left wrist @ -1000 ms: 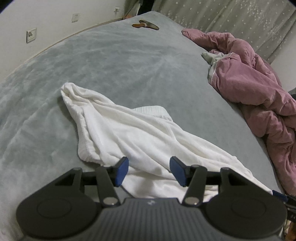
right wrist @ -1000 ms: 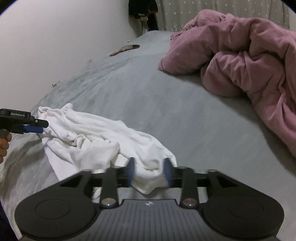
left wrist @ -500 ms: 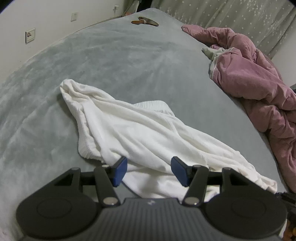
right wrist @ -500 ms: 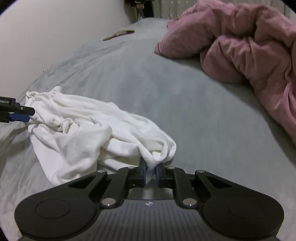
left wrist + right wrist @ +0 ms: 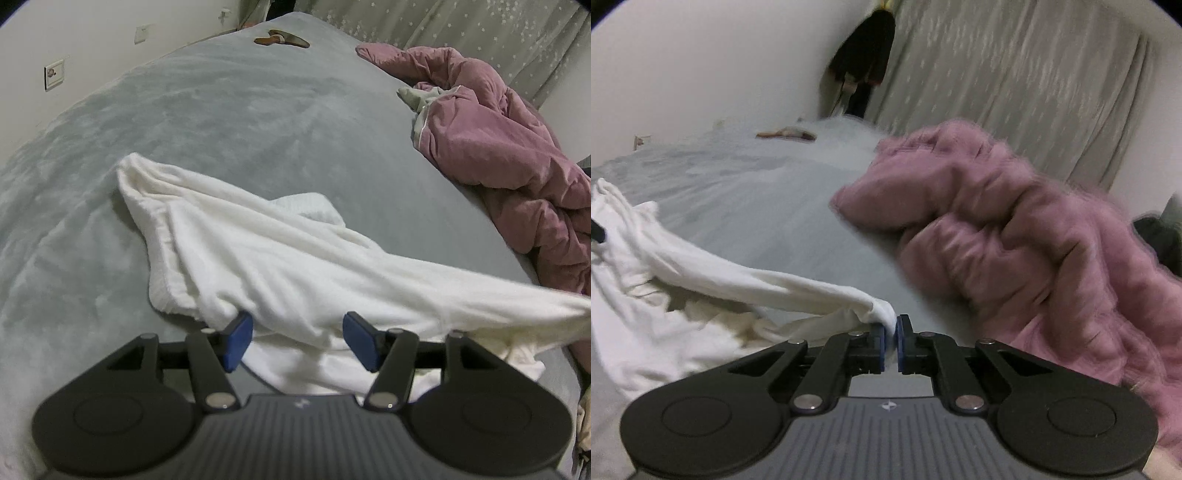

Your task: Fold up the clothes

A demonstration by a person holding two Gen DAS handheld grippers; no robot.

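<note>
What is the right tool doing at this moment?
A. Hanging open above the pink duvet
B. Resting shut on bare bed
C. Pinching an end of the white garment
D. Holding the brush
C: the right tool is shut on an end of the white garment, which stretches taut from it.

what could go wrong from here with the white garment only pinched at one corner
1. The right gripper is shut on only a thin corner of the white garment, so the cloth may slip out as it is pulled taut.
2. The left gripper stands open around the garment's near edge without pinching, so the whole piece may drag across the grey bed toward the pink quilt.
</note>
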